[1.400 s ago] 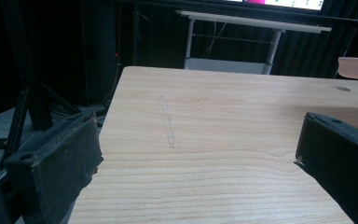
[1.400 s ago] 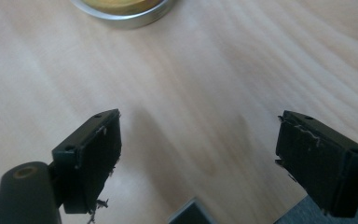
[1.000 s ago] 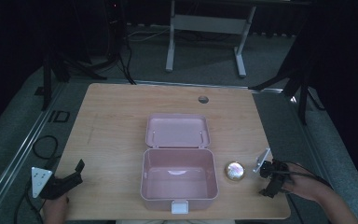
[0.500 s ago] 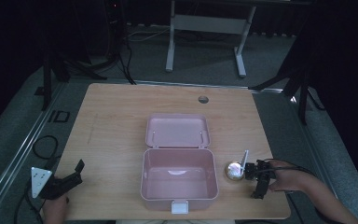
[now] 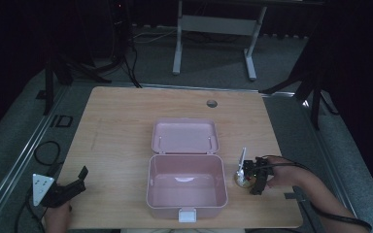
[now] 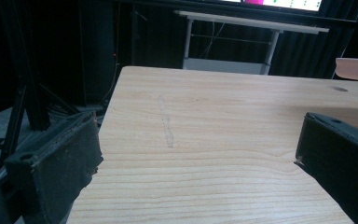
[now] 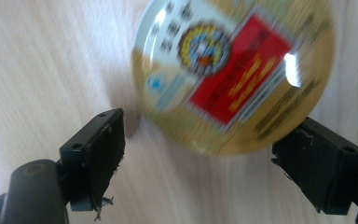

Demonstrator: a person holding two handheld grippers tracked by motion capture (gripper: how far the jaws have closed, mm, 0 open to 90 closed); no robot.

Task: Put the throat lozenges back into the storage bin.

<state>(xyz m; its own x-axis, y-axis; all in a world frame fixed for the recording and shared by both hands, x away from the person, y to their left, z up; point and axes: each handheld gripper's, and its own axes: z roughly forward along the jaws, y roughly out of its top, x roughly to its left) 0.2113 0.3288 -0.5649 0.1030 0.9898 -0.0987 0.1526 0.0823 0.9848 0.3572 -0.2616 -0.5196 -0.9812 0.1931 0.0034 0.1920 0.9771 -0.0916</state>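
A round gold-rimmed tin (image 7: pixel 233 70) with a red and white label lies flat on the wooden table (image 5: pixel 126 126), just right of the open pink box (image 5: pixel 187 194). My right gripper (image 7: pixel 205 163) hovers right above the tin, open, one jaw at each side of its near rim and neither touching. From above, the right gripper (image 5: pixel 247 174) sits over the tin (image 5: pixel 238 180). Resting at the table's front left corner, my left gripper (image 5: pixel 80 182) is open. Its jaws (image 6: pixel 196 163) are wide apart with only bare wood between them.
The pink box's lid (image 5: pixel 184 136) lies flat behind its base, which holds nothing. A cable hole (image 5: pixel 211 103) marks the far side of the table. Desk legs and black stands rise from the floor beyond the table. Cables trail on the floor at the left.
My right gripper has moved left from the table's right edge to the tin and now stands over it. The left gripper has not moved.
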